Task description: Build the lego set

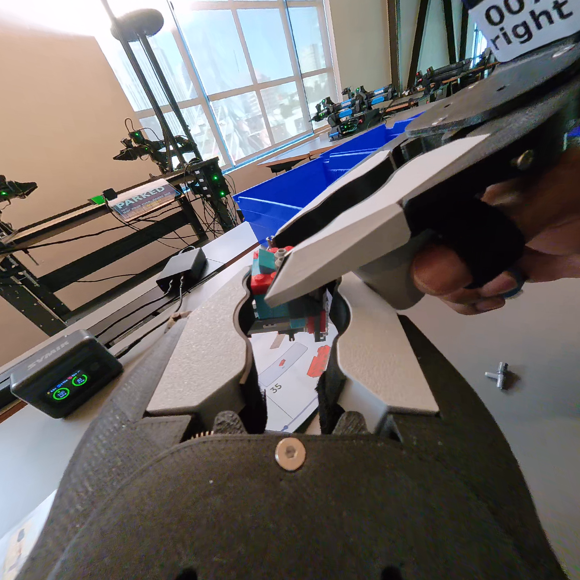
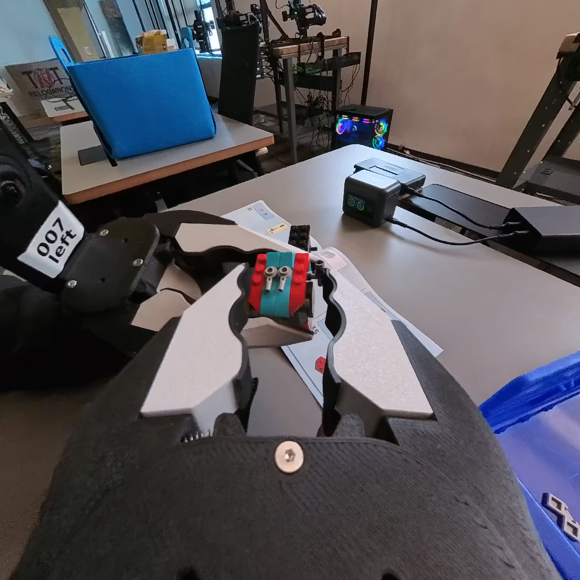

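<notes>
The lego model (image 2: pixel 279 287), a small red and teal block with two grey pins on its upper face and dark pieces along its side, is held up above the table (image 2: pixel 439 282), over the instruction sheet (image 2: pixel 314 354). The left gripper (image 1: pixel 293 301) clasps it from its own side, fingers pressed to the model's flanks. The right gripper (image 2: pixel 284 292) also sits around it, its two grey fingers (image 2: pixel 207 339) close on either side; in the left wrist view these come down across the top of the model and hide much of it, so I cannot tell whether they truly pinch it. A hand (image 1: pixel 489 257) grips the right tool.

On the sheet, just beyond the model, stands one black brick (image 2: pixel 299 233). One loose grey connector piece (image 1: pixel 500 375) lies on bare table, well apart from the sheet. Toward the far edge sit one small dark power unit (image 2: pixel 370 197) with green rings on its display, and black adapter boxes (image 2: pixel 549 229) with cables. A blue bin (image 2: pixel 539 439) stands at the near right corner.

A second table beyond carries one blue fabric basket (image 2: pixel 141 100).
</notes>
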`<state>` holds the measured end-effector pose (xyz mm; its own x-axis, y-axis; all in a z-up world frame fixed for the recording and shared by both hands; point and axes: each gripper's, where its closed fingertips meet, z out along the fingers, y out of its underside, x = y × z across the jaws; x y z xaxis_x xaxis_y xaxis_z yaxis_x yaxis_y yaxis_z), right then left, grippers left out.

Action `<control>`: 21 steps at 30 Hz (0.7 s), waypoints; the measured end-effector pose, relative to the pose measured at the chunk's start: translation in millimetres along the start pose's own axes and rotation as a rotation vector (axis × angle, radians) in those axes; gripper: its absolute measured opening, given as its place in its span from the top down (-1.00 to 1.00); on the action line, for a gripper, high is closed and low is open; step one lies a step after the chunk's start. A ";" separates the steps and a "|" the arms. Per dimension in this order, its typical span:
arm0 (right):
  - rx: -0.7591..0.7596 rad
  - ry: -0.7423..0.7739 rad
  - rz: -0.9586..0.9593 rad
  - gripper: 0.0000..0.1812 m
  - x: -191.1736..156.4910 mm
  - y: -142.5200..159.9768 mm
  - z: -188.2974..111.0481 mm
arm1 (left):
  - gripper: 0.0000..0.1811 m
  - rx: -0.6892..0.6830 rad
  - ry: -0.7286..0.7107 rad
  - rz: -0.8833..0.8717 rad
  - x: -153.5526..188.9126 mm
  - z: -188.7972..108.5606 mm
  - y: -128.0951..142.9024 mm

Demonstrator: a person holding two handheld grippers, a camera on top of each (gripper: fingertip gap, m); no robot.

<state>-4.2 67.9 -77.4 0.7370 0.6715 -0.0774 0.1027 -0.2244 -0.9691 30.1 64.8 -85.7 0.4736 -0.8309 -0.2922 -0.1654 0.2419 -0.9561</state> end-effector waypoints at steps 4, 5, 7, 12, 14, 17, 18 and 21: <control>-0.003 -0.005 -0.013 0.49 -0.6 1.8 1.0 | 0.50 -0.009 0.010 0.002 0.2 -0.6 1.2; -0.005 -0.006 -0.018 0.49 -0.8 2.1 1.2 | 0.50 -0.009 0.013 0.002 0.2 -0.9 1.4; -0.006 -0.012 -0.021 0.49 -1.0 2.4 1.4 | 0.50 -0.007 0.016 0.001 0.1 -1.2 1.4; -0.020 -0.026 -0.026 0.48 -0.6 6.1 2.7 | 0.51 -0.013 0.031 -0.010 1.2 -1.0 4.3; -0.015 -0.030 -0.027 0.48 -0.7 6.3 3.0 | 0.51 -0.013 0.032 -0.012 1.1 -1.1 4.9; -0.012 -0.033 -0.034 0.48 -1.2 6.2 3.3 | 0.51 -0.010 0.028 -0.012 0.9 -1.4 4.6; -0.014 -0.033 -0.040 0.48 -1.4 6.4 3.2 | 0.51 -0.010 0.026 -0.009 0.9 -1.5 4.6; -0.015 -0.032 -0.050 0.48 -1.7 6.2 3.1 | 0.51 -0.006 0.026 -0.011 0.9 -1.7 4.3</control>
<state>-6.9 67.6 -84.0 0.7089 0.7044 -0.0364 0.1492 -0.2002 -0.9683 28.3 64.2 -90.1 0.4532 -0.8461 -0.2805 -0.1649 0.2296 -0.9592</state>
